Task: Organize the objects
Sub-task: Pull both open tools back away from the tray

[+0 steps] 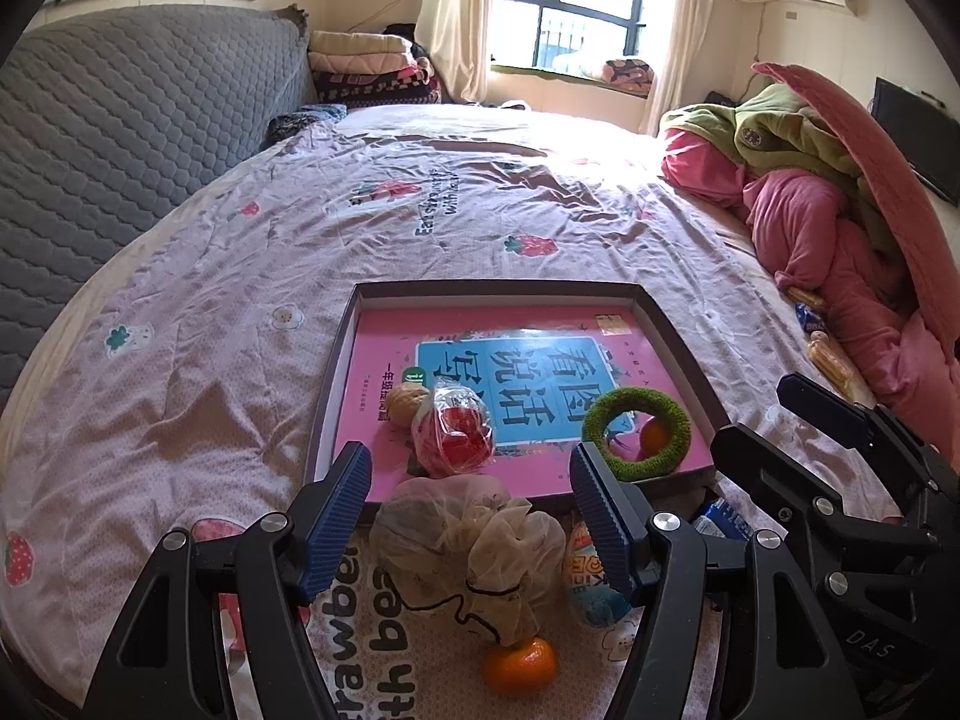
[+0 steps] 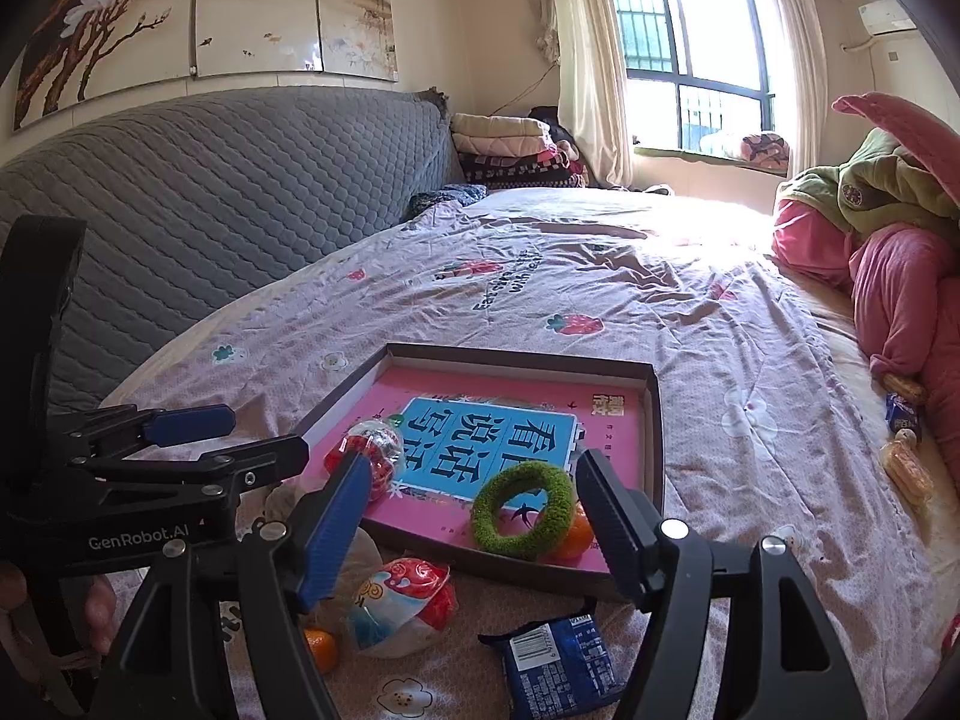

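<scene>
Two tangerines (image 1: 519, 663) (image 1: 654, 435), one green ring (image 1: 637, 431).

Your left gripper (image 2: 186, 426) reads "GenRobot.AI"; your right gripper (image 1: 840, 414) "DAS"; the pink book (image 2: 498, 444) "看图说话写话".

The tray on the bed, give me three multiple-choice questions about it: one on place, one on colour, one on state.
1. Where is the blue snack packet?
A. inside the tray
B. on the bedspread outside the tray
C. in a claw

2. What colour is the fuzzy ring?
A. green
B. red
C. white

3. How is the left claw?
A. shut on an orange
B. shut on nothing
C. open, holding nothing

Answers: 1 B, it lies nearer than the tray's front wall; 2 A, green fuzz; 3 C, its fingers stand apart above the mesh bag.
</scene>
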